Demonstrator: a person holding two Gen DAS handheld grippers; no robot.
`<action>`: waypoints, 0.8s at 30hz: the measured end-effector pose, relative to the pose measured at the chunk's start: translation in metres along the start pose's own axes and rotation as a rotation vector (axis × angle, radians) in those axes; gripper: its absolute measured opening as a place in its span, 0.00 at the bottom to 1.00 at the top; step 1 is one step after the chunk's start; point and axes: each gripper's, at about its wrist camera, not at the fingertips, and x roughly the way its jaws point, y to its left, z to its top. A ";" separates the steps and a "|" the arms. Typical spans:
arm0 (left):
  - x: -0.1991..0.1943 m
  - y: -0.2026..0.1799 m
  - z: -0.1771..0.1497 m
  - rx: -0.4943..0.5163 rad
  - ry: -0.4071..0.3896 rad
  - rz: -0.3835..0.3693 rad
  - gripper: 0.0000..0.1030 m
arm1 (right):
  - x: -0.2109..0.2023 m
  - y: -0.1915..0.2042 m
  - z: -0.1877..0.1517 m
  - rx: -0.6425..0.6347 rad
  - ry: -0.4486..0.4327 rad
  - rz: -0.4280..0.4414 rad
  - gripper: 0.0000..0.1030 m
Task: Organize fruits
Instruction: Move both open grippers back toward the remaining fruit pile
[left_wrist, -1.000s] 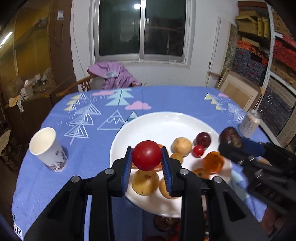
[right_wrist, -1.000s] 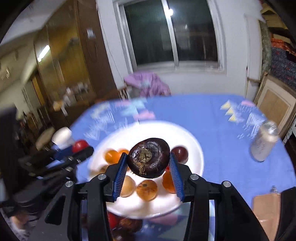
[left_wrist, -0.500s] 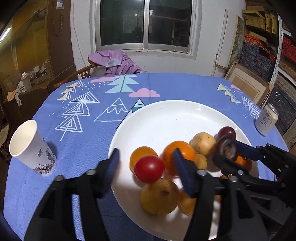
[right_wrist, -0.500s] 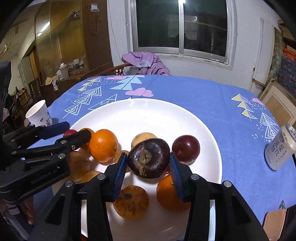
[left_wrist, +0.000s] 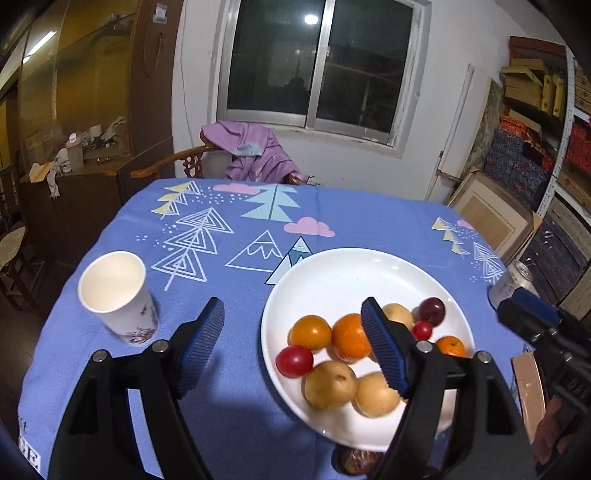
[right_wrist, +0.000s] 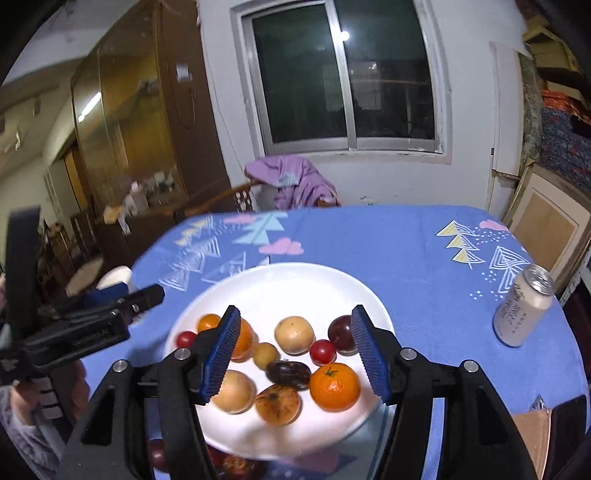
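Hovering over the near rim of the white plate (right_wrist: 373, 295), both sets of jaws apart after just opening, nothing between them: left gripper (left_wrist: 291, 350) straddling the plate's left edge, right gripper (right_wrist: 295, 352) above the fruit. Resting on the plate: red tomato (left_wrist: 294, 361), dark fruit (right_wrist: 288, 373), oranges, pale fruits. Open blue bench cloth (left_wrist: 229, 406) leftward; paper cup (left_wrist: 118, 295) and can (right_wrist: 524, 308) near opposite edges.
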 end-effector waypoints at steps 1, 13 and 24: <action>-0.009 -0.002 -0.005 0.018 -0.012 0.006 0.74 | -0.009 0.000 -0.003 0.010 -0.014 0.012 0.66; -0.062 0.004 -0.122 0.124 0.019 0.112 0.87 | -0.057 -0.002 -0.106 0.050 0.079 0.028 0.72; -0.045 -0.010 -0.138 0.192 0.072 0.093 0.87 | -0.063 0.017 -0.129 -0.019 0.112 0.033 0.79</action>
